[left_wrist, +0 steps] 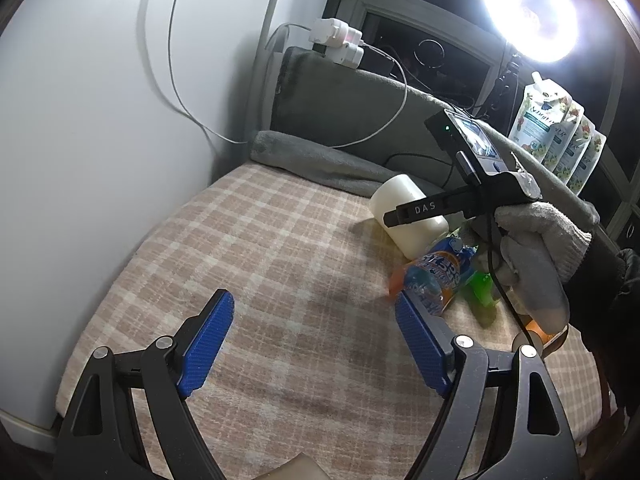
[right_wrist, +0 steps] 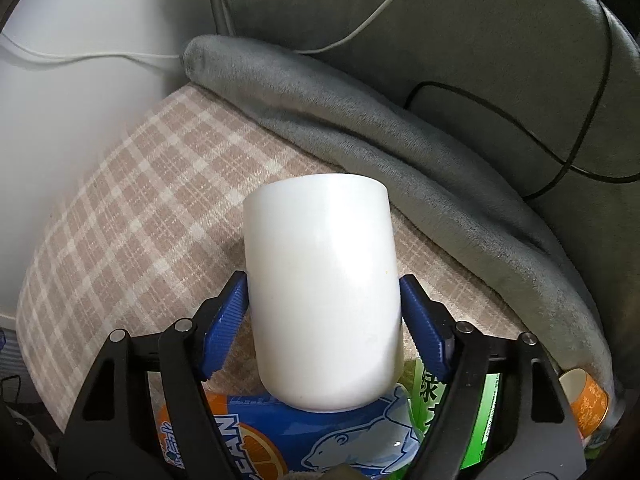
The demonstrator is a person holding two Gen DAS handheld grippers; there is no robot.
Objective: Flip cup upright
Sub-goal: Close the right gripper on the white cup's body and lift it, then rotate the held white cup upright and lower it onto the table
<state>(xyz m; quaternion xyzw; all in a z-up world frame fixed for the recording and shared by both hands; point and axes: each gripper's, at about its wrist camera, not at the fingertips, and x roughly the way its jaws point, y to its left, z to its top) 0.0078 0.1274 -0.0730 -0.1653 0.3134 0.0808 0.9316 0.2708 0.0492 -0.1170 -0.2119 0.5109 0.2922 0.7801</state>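
In the right wrist view, the white cup (right_wrist: 322,292) is seen at the centre of the frame, clasped on both sides by the blue pads (right_wrist: 224,328) of the right gripper (right_wrist: 322,320). The cup's closed end is pointed away from the camera, over the checked cloth (right_wrist: 132,208). A blue and orange bottle (right_wrist: 280,440) is seen along the lower edge, beneath the cup, with a green package (right_wrist: 432,396) to its right. A grey blanket (right_wrist: 400,140) is laid across the upper right.

In the left wrist view, the left gripper (left_wrist: 314,344) is shown at the bottom of the frame with its fingers spread wide and nothing between them. The cup (left_wrist: 408,216) is seen at centre right, held tilted by the right gripper (left_wrist: 394,218), which is gripped by a gloved hand (left_wrist: 536,256). A ring lamp (left_wrist: 532,12) is lit at upper right.
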